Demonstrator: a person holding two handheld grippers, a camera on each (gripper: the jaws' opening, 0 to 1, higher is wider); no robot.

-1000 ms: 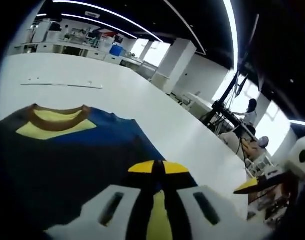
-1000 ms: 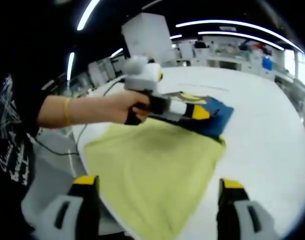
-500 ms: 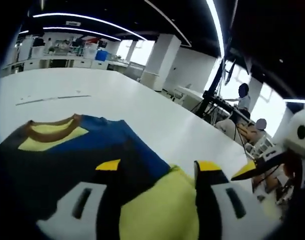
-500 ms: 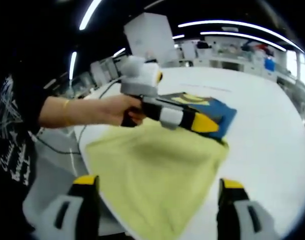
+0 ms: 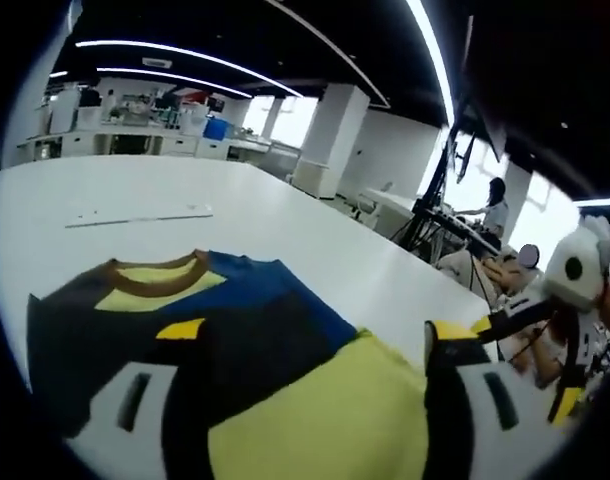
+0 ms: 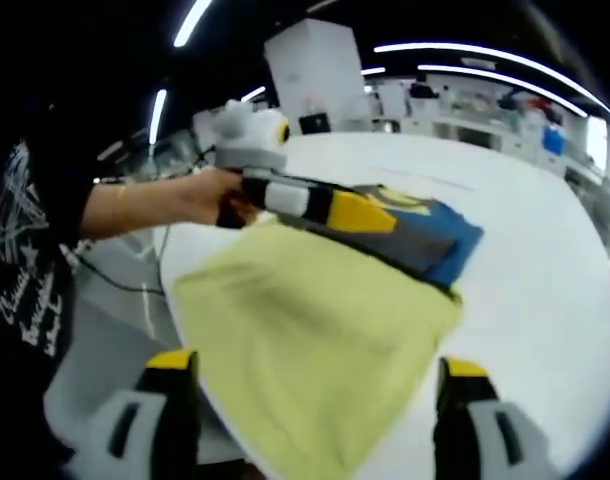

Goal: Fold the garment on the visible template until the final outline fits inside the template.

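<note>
Now the shirt (image 6: 325, 330) lies folded on the white table (image 6: 545, 260), its yellow part nearest, its dark blue collar end (image 5: 155, 285) farther off. Left gripper (image 5: 310, 345) hovers over the cloth, jaws spread wide, grasping nothing. Right gripper (image 6: 310, 375) is likewise wide apart and empty above the yellow edge. A hand (image 6: 210, 190) holds the left gripper.
</note>
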